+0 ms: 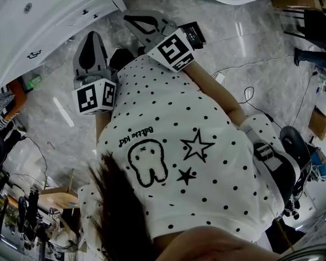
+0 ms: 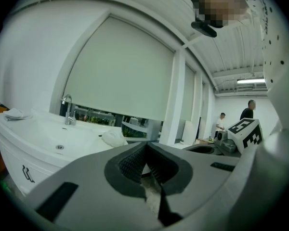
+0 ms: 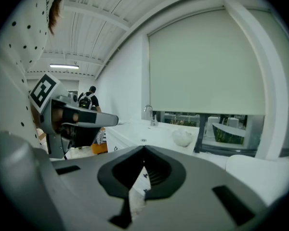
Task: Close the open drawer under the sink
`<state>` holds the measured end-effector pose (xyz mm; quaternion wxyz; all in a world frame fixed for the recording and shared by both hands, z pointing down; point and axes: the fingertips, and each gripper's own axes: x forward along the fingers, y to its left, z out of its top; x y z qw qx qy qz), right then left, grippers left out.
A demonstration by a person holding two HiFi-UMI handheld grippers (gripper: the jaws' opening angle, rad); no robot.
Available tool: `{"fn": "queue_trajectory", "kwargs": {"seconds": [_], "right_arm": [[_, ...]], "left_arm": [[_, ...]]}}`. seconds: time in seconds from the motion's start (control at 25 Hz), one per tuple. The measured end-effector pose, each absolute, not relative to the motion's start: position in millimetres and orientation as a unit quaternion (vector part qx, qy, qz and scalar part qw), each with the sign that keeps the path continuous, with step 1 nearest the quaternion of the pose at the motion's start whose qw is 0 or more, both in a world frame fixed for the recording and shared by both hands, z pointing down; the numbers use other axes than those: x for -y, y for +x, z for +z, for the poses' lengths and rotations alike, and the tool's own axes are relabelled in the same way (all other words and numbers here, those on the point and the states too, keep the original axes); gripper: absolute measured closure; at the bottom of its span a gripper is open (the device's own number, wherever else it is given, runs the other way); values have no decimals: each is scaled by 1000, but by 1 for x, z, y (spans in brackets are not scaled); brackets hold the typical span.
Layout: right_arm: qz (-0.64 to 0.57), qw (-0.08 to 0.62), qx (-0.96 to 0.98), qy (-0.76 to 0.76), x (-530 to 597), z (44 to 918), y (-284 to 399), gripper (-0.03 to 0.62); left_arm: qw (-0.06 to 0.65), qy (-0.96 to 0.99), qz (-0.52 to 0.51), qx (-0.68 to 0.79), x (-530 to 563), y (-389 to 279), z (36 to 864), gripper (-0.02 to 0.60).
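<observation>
White cloth with black dots, the person's shirt [image 1: 168,118], fills most of the head view. The left claw [image 1: 92,37] and right claw [image 1: 131,19] are held side by side in front of it, over a grey marble floor [image 1: 60,91]. Both aim at the white cabinet [image 1: 70,23] under the sink [image 1: 11,20] at the upper left, and both are well apart from it. Two black handles [image 1: 34,54] show on the cabinet's fronts. From this steep angle I cannot tell whether one drawer front stands out from the rest.

In the left gripper view, the left claw's jaws are closed tip to tip with nothing between them. Beyond them are the basin, a tap [image 2: 67,112] and a smooth white cabinet front with one handle.

In the right gripper view, the right claw's jaws also meet at the tips and are empty. The cabinet is seen end-on past them, its fronts looking close to flush.

As I read it, this stance fits either standing ready to push a drawer that is still out, or standing back with the drawer already shut. Either way, neither claw can touch the cabinet without moving closer.
</observation>
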<state>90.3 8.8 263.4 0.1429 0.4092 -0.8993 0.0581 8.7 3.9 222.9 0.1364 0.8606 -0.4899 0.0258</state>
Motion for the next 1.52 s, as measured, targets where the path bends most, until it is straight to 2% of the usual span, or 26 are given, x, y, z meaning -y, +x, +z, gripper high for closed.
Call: {"fn": "queue_trajectory", "kwargs": {"seconds": [1.52], "right_arm": [[59, 140, 898, 412, -8, 260, 91, 580]], "left_arm": [[144, 850, 21, 506, -3, -1, 222, 577]]}}
